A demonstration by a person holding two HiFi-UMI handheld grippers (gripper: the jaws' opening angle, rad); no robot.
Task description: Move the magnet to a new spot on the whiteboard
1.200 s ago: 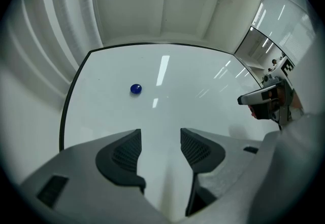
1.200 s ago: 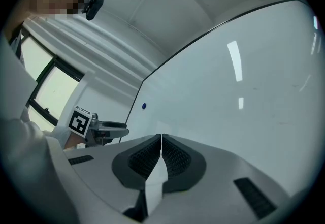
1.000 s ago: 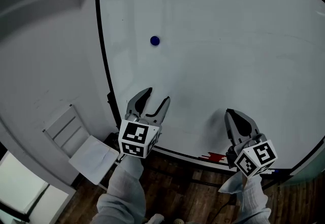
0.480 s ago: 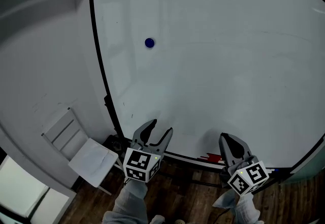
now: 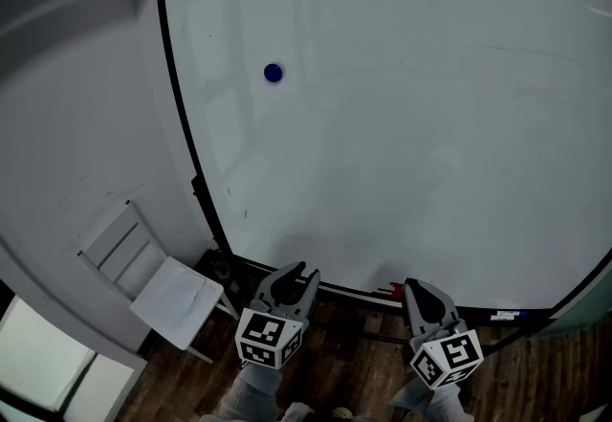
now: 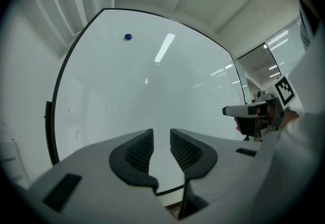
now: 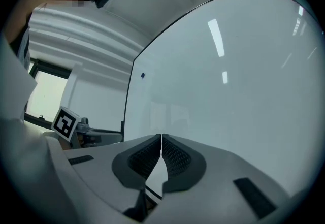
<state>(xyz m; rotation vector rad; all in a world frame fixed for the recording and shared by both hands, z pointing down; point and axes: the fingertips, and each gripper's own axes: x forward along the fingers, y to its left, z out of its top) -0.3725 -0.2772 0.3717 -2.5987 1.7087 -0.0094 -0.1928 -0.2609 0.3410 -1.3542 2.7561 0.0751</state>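
Note:
A small blue round magnet [image 5: 273, 73] sticks to the upper left of the whiteboard [image 5: 402, 123]; it also shows as the magnet [image 6: 128, 37] and the magnet [image 7: 142, 75] in the gripper views. My left gripper [image 5: 295, 277] hangs low by the board's bottom edge, far below the magnet. Its jaws are closing, a narrow gap still between them and nothing in it. My right gripper [image 5: 421, 294] is beside it at the bottom edge, shut and empty.
A white folding chair [image 5: 158, 281] stands at the lower left next to the board's black frame [image 5: 182, 123]. A red marker [image 5: 387, 292] lies on the ledge under the board. Dark wood floor [image 5: 354, 372] is below.
Both grippers have dropped from the board's lower part to its bottom edge. The left jaws have narrowed. The magnet has stayed where it was on the board.

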